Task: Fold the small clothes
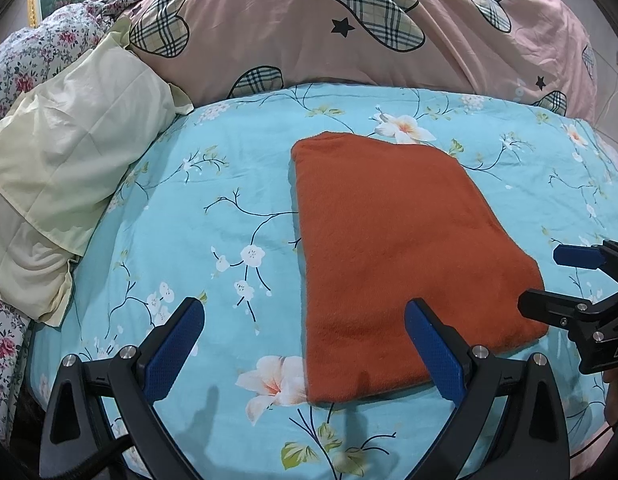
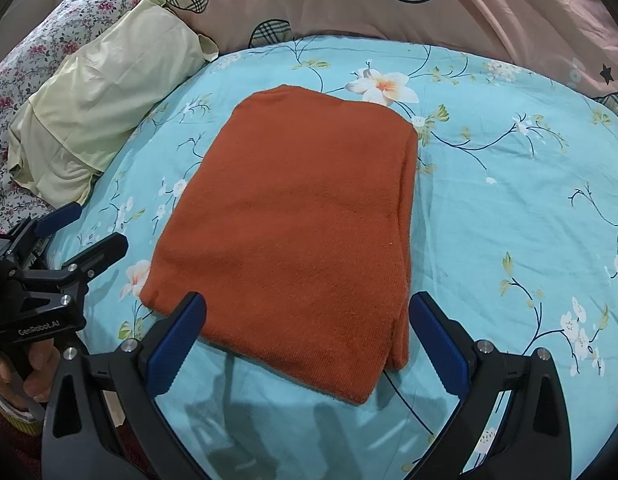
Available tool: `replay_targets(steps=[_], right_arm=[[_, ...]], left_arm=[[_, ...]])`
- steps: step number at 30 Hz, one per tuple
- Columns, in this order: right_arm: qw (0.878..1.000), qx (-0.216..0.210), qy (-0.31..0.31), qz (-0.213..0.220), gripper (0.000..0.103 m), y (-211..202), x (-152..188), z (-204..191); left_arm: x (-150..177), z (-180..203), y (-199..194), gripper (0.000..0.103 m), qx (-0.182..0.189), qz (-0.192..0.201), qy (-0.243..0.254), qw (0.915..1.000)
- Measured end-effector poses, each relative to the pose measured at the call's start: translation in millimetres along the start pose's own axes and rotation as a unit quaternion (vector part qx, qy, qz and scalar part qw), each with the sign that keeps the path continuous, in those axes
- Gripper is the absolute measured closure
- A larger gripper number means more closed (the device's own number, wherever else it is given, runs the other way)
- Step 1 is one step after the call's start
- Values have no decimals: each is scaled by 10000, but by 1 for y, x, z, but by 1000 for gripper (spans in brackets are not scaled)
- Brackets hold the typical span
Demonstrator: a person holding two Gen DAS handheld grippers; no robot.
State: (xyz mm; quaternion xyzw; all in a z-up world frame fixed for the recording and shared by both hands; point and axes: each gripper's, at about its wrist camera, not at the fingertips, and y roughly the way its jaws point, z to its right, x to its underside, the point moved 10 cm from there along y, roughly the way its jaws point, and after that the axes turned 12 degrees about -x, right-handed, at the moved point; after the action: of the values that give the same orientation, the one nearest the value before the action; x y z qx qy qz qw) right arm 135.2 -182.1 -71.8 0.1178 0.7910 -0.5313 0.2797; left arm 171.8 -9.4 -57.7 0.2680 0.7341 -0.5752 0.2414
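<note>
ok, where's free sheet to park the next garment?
Free: blue sheet right of the orange cloth, up to the pink quilt. A narrower strip lies between cloth and cream pillow. Crowded: near edge, where open left gripper and right gripper hover.

A bed (image 2: pixel 489 200) with a light blue flowered sheet carries a folded orange cloth (image 2: pixel 301 220) lying flat, a pale yellow pillow (image 2: pixel 105 92) and a pink quilt (image 1: pixel 309 32).

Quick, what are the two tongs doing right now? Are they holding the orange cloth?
Left tongs: open, holding nothing, beside the orange cloth.
Right tongs: open, holding nothing, over the cloth's near edge.
</note>
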Motion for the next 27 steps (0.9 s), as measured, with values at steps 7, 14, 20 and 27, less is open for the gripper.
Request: replay_targets(steps=[7, 14, 20, 27], right_arm=[[10000, -2, -4, 29, 2, 0, -1, 0], [9999, -48, 33, 162, 2, -6, 0, -5], [10000, -22, -47, 85, 2, -10, 6, -11], [9999, 7, -49, 99, 2, -18, 14, -12]], left_arm=[[-1, 0, -2, 2, 3, 9, -21, 10000], [-1, 0, -7, 2, 47, 41, -48, 10000], [2, 0, -17, 2, 79, 97, 2, 9999], [6, 1, -28, 2, 132, 162, 47, 9998]])
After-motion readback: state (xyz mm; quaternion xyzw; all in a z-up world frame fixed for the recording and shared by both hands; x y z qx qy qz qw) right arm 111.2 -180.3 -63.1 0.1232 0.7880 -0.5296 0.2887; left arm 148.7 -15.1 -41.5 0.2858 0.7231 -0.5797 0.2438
